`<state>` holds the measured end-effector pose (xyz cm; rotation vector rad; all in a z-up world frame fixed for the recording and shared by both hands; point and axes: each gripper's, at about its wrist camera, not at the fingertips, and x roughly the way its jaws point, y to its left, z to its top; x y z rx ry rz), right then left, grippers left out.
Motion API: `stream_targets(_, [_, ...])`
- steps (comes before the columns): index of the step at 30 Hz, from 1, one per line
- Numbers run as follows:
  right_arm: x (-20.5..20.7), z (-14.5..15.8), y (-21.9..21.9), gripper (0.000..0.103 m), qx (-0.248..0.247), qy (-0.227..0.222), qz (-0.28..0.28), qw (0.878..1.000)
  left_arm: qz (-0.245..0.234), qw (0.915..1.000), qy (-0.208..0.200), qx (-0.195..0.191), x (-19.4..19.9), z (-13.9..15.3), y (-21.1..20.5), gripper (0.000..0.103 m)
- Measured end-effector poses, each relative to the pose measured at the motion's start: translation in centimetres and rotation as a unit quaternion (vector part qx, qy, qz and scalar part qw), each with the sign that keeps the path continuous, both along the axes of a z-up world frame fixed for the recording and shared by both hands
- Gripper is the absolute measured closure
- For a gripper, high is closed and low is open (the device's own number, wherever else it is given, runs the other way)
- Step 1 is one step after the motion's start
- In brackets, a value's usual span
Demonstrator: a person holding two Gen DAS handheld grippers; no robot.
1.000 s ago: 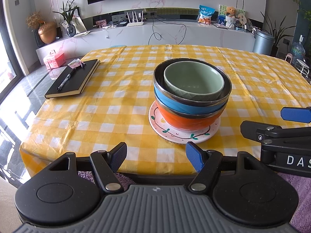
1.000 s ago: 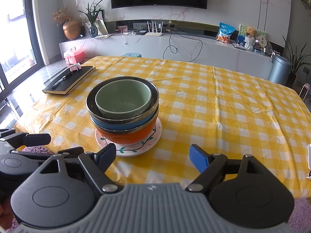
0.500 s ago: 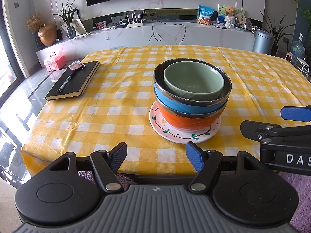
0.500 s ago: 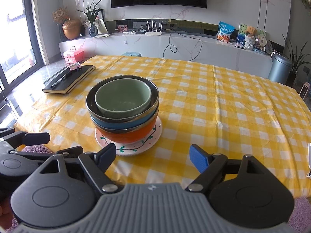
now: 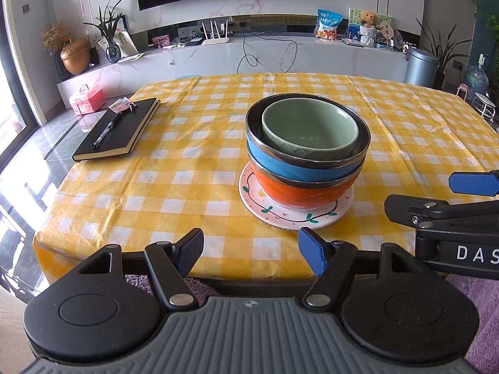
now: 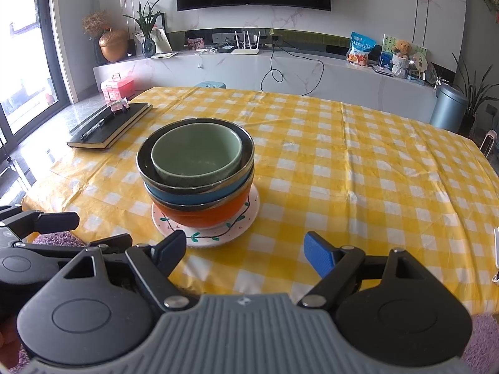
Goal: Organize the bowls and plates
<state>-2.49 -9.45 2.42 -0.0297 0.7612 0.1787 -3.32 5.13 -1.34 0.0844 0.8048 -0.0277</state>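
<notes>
A green bowl (image 5: 308,131) sits nested in a blue bowl (image 5: 280,163), which sits in an orange bowl (image 5: 293,191), all on a white plate with a vine pattern (image 5: 280,215). The stack stands near the front of the yellow checked table. It also shows in the right wrist view: green bowl (image 6: 196,155), blue bowl (image 6: 187,198), orange bowl (image 6: 212,216), plate (image 6: 218,237). My left gripper (image 5: 251,251) is open and empty, held before the table's near edge, short of the stack. My right gripper (image 6: 244,249) is open and empty, just right of the stack.
A black notebook (image 5: 124,127) with a pen (image 5: 106,131) lies at the table's left side, also in the right wrist view (image 6: 112,124). The yellow checked tablecloth (image 6: 374,171) spreads to the right. A white TV cabinet (image 5: 280,59) stands behind the table.
</notes>
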Motion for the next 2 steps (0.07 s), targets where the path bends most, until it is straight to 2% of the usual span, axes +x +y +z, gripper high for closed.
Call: stream_targets(2, [0.0,0.01,0.0,0.021,0.0,0.0,0.0,1.0,0.0,1.0,0.0,0.0,-0.01,-0.02,0.0,0.021])
